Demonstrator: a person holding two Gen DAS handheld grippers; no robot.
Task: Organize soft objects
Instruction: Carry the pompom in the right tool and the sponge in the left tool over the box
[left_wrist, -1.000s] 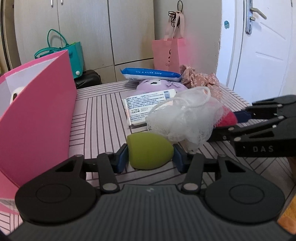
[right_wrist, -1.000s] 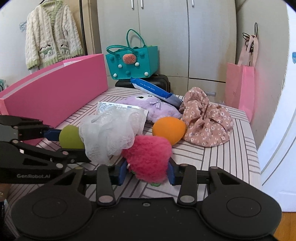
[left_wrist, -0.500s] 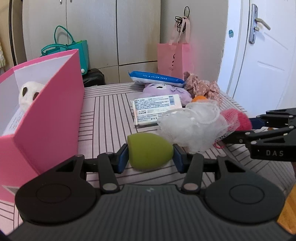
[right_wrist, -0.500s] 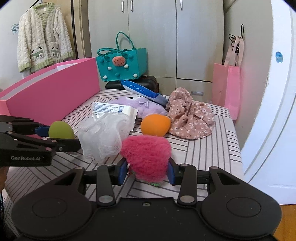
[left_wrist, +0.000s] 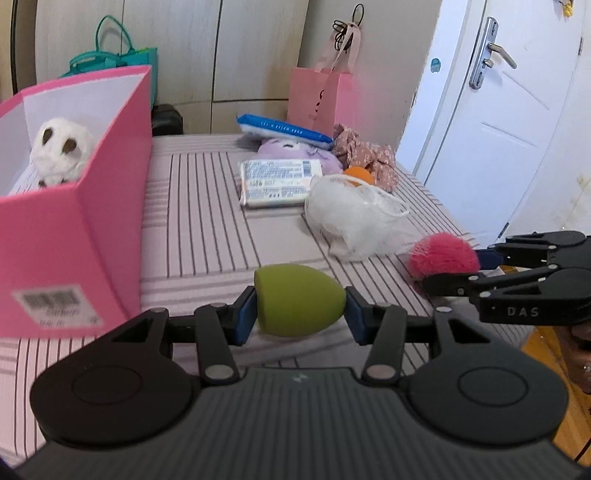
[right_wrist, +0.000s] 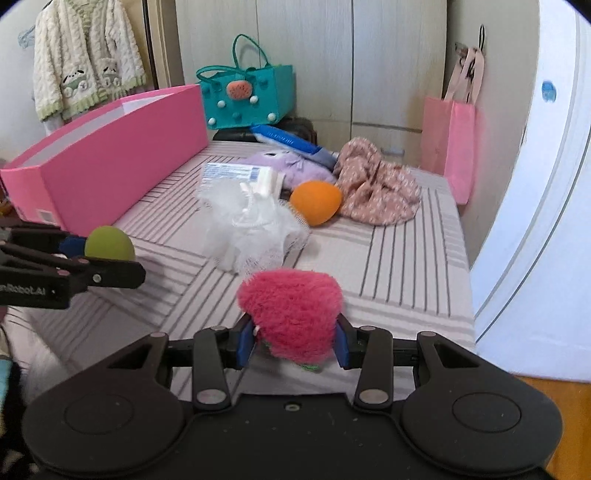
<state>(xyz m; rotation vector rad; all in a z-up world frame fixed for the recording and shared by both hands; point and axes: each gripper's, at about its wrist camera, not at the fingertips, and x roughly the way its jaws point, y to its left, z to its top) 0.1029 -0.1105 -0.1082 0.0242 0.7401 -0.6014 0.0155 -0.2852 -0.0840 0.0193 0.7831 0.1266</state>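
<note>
Both tongs are seen clenched on soft things: the left gripper (left_wrist: 299, 312) is closed on a green egg-shaped sponge (left_wrist: 297, 300), pressed between its blue pads (left_wrist: 245, 320), and the right gripper (right_wrist: 293, 341) is closed on a fluffy pink pompom (right_wrist: 291, 314). Both loads are held above the near part of the striped table (left_wrist: 207, 229), the pompom to the right of the sponge and well apart from it.

By size, the table is followed by the pink box (left_wrist: 74, 236), which is stood along the table's left side with its top open; a barcode label (left_wrist: 55, 301) is shown on its near end. A white plush toy (left_wrist: 61, 151) is seen inside the box, toward its far end. Beyond the grippers, a white mesh bath pouf (left_wrist: 351, 221) is lain near the table's middle. Just behind it a flat pack of wipes (left_wrist: 277, 181) is placed, and an orange sponge (right_wrist: 316, 201) is set beside the pouf, touching a crumpled floral cloth (right_wrist: 376, 184). A purple plush (right_wrist: 284, 166) is lain behind the wipes, with a blue packet (left_wrist: 284, 127) propped on top of it. Past the table, a teal bag (right_wrist: 255, 96) and a pink paper bag (right_wrist: 448, 144) are seen.
</note>
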